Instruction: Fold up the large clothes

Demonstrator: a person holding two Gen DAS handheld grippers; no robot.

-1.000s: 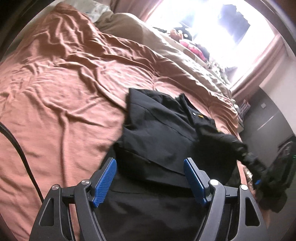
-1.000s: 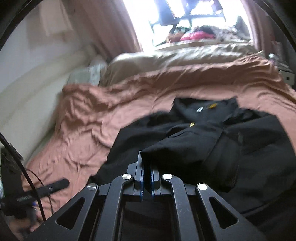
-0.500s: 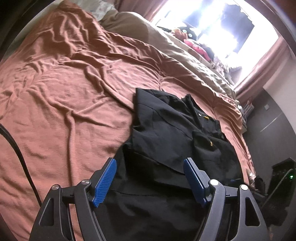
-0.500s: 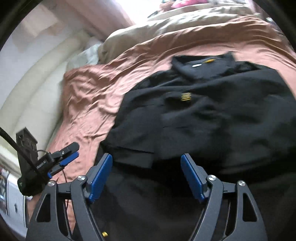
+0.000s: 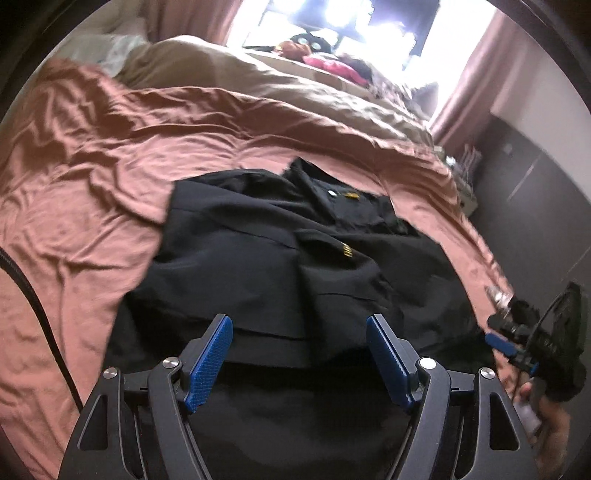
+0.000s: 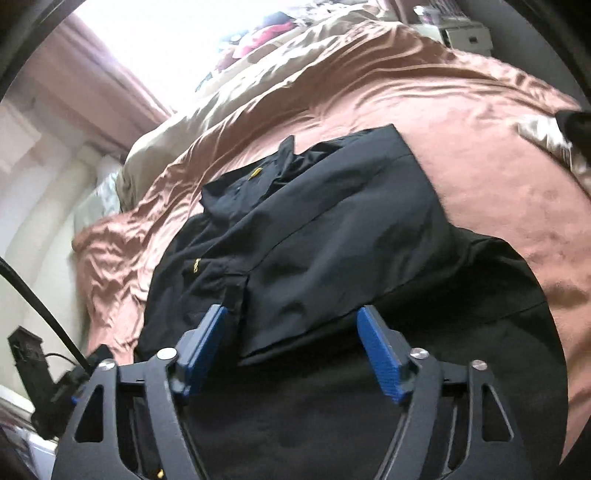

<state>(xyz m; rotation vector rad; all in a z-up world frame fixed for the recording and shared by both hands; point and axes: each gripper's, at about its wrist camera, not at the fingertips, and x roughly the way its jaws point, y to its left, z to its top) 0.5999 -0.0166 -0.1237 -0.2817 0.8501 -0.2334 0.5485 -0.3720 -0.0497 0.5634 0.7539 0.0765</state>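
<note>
Wide bed point(image 5: 92, 184) under a rumpled rust-pink sheet, creased all over. Beyond it a tan duvet point(image 5: 295, 96) heaped along the far side, below a window point(image 5: 351, 18) washed out by daylight and framed by dusty-pink curtains point(image 5: 469, 66). Dark cabinet fronts point(image 5: 535, 192) at the right of the left wrist view; a pale padded headboard point(image 6: 48, 206) at the left of the right wrist view.

Spread near the middle of the sheet, a black shirt point(image 5: 266, 251), collar towards the duvet, both sleeves laid in over the front, small yellow marks near collar and chest. Lower hem swallowed by shadow, hard to separate from the black cloth under both tools. Reddish items on the sill point(image 5: 332, 66) too blown out to name. Something white and black at the right rim of the right wrist view point(image 6: 561, 136), cut off, not identifiable.

Left hand-held gripper point(image 5: 299, 354) released, blue pads well apart, hanging over the lower shirt, nothing pinched. Right hand-held gripper point(image 6: 291, 354) also released, jaws closing a little, only the shirt below and no cloth caught between the pads. Seen again at the right edge of the left wrist view point(image 5: 532, 339), a bare hand point(image 5: 550, 424) partly cut off below it. Black cable point(image 5: 37, 325) trailing across the sheet at the left.
</note>
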